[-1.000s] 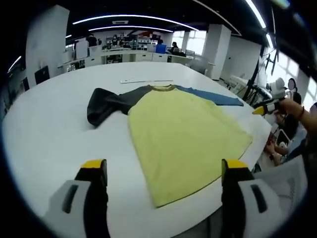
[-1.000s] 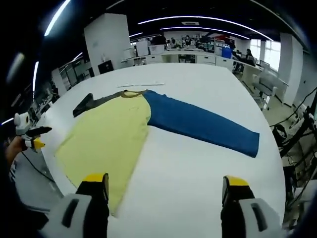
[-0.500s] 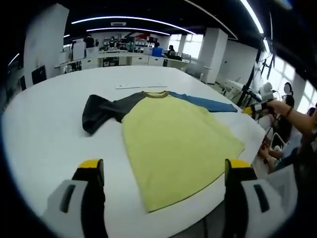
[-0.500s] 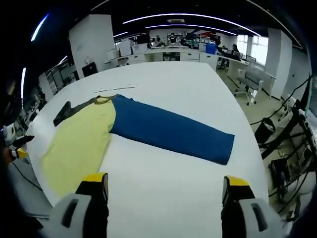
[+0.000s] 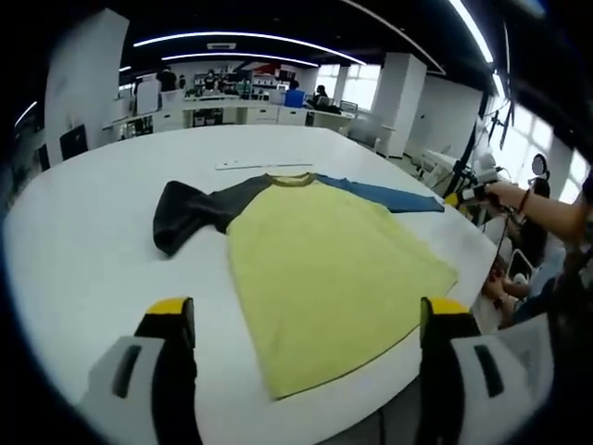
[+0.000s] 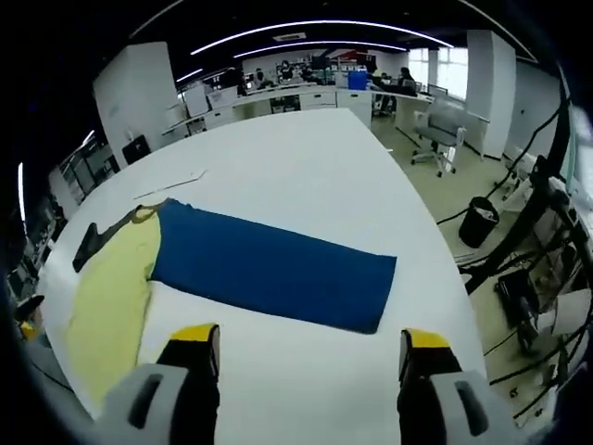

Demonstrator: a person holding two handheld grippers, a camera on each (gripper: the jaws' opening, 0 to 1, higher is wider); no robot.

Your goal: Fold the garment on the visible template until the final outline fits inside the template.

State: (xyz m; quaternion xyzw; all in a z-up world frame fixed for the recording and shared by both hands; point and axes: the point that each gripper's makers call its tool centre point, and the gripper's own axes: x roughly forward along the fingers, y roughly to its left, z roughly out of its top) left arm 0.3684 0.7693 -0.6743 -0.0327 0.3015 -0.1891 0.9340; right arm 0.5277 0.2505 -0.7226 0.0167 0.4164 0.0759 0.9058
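Note:
A long-sleeved shirt lies flat on the white table (image 5: pixel 83 250). Its yellow body (image 5: pixel 324 269) is in the middle, a dark grey sleeve (image 5: pixel 185 209) is bunched at the left, and a blue sleeve (image 5: pixel 389 193) stretches to the right. My left gripper (image 5: pixel 306 315) hovers open before the shirt's hem, holding nothing. The right gripper (image 5: pixel 460 197), held by a hand, shows past the blue sleeve's end. In the right gripper view the blue sleeve (image 6: pixel 269 269) lies straight across, with the yellow body (image 6: pixel 111 287) to its left. My right gripper (image 6: pixel 310 338) is open just short of the sleeve.
A thin white strip (image 5: pixel 264 165) lies on the table beyond the collar. The table's edge runs close along the shirt's right side (image 5: pixel 482 250). Off the table stand an office chair (image 6: pixel 445 120), a black bin (image 6: pixel 482 221) and cables; desks and people fill the far room.
The right gripper's camera has swung toward the blue sleeve, which now sits in the middle and closer. In the left gripper view the right gripper has moved farther along the table's edge.

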